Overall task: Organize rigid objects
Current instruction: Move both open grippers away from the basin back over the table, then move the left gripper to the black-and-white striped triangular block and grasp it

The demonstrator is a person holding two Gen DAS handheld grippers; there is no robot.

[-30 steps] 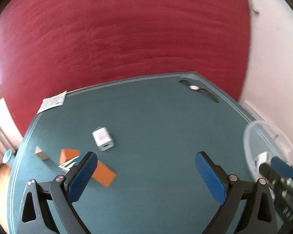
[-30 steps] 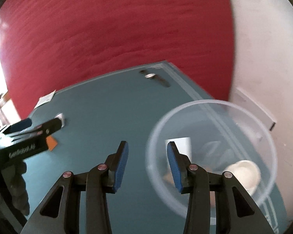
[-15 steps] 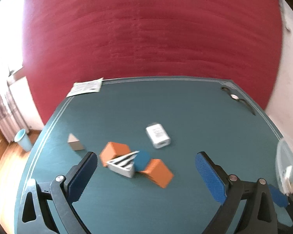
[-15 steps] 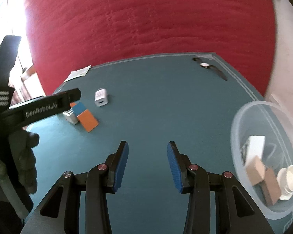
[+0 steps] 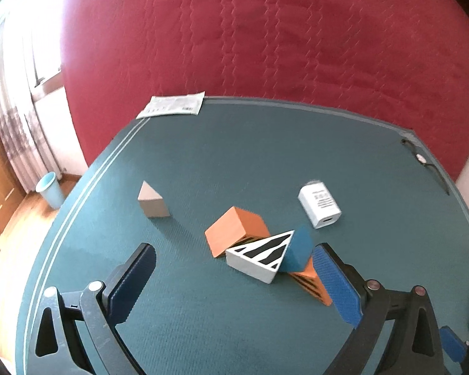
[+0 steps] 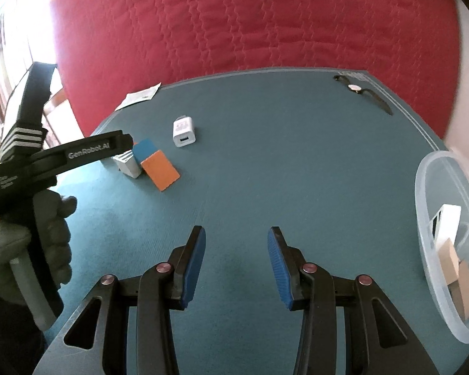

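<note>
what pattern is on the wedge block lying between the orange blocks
Black and white stripes on the wedge block, clearest in the left wrist view.

Past the teal cloth-covered table (image 5: 203, 162) you see a quilted crimson wall covering (image 5: 265, 31); left of the table, a pale blue waste bin (image 5: 49, 189) stands on wooden floor (image 5: 12, 218).

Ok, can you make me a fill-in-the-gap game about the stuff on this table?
1. The striped block leans against blocks coloured blue and ____.
2. The white charger lies on a ____ table.
3. The clear bowl sits at the table's ____ edge, seen from the right gripper.
4. The left gripper holds ____.

Missing words: orange; green; right; nothing
</note>
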